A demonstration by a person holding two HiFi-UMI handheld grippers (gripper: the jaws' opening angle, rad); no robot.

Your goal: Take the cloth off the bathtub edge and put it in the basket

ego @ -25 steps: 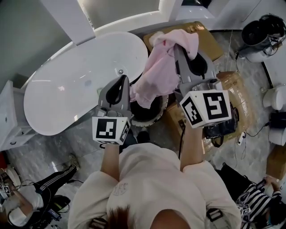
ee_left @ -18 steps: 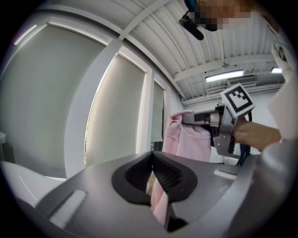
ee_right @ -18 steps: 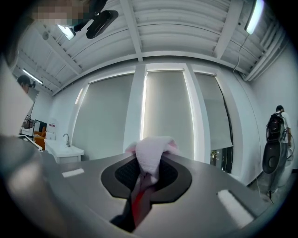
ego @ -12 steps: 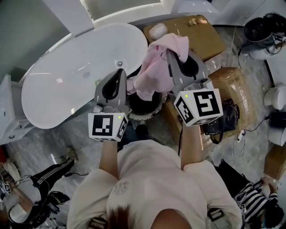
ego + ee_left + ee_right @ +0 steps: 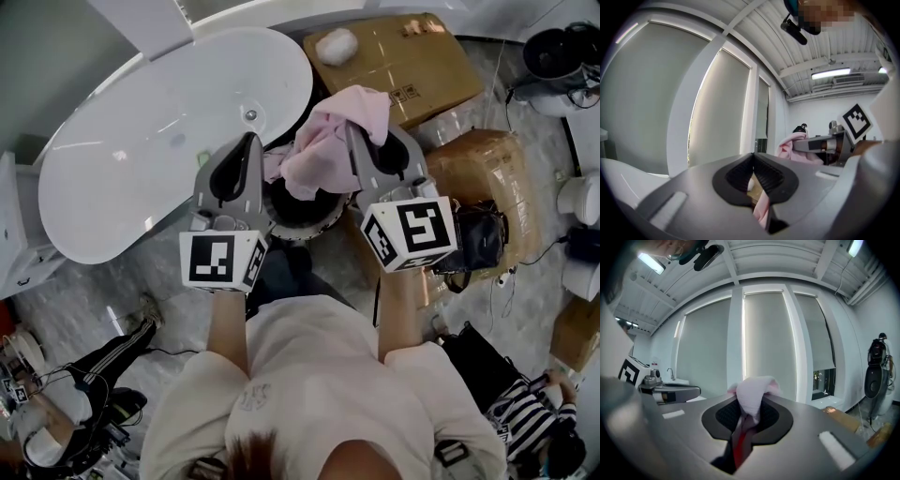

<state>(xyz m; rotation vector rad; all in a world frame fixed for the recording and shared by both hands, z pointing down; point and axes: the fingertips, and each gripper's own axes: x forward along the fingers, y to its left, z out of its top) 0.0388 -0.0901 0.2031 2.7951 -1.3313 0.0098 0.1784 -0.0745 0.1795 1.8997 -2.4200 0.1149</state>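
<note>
While the right hand-held gripper pinches the pink cloth above the basket, the left hand-held gripper sits pressed together, empty, beside it.

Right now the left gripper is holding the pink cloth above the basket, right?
Not quite: it is the right gripper holding the pink cloth above the basket. The right gripper view shows its fingers clamped on the cloth.
</note>
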